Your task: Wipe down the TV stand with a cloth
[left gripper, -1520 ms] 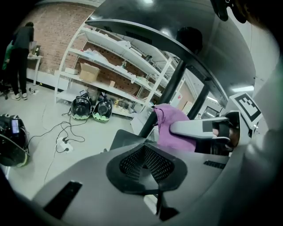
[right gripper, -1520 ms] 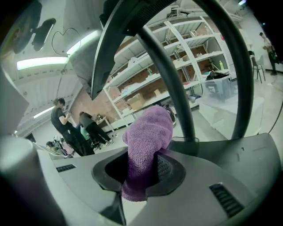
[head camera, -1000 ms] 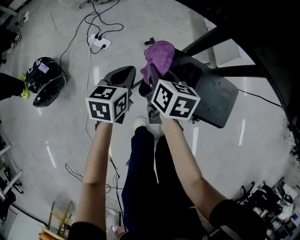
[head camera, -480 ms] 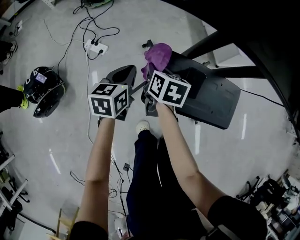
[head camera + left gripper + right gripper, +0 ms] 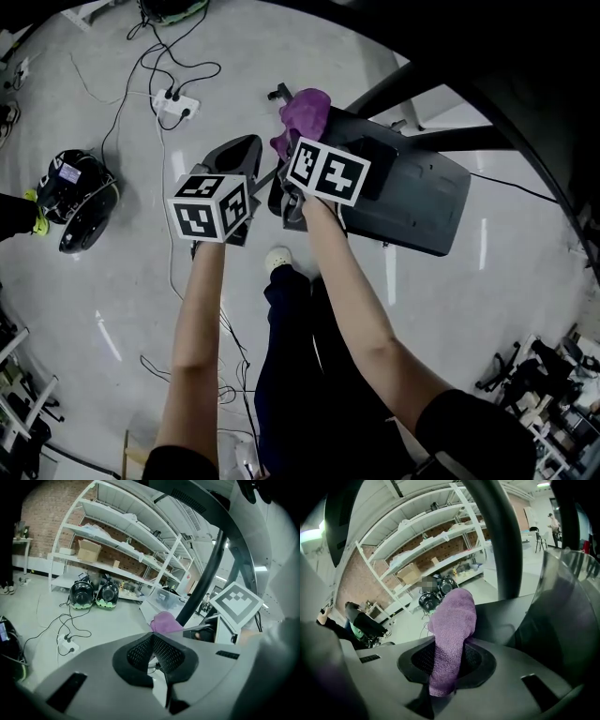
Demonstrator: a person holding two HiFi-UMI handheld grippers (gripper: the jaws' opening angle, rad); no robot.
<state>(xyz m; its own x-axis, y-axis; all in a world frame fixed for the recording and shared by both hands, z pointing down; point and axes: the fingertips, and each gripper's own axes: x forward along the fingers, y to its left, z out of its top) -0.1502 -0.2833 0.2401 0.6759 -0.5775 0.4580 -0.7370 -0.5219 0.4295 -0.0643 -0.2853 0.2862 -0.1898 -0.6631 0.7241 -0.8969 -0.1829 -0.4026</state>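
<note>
The purple cloth hangs bunched from my right gripper, which is shut on it at the near left corner of the TV stand's dark grey base. In the right gripper view the cloth stands up between the mesh pads, with the stand's black pole behind it. My left gripper hovers over the floor just left of the base, jaws shut with nothing in them. From the left gripper view, the cloth and the pole lie ahead to the right.
A white power strip with trailing cables lies on the floor ahead left. A black helmet-like object sits at far left. White shelving stands against a brick wall. The person's legs and shoe are below the grippers.
My right gripper has moved a little forward and left along the base's corner, carrying the cloth. The left gripper has hardly shifted and stays shut.
</note>
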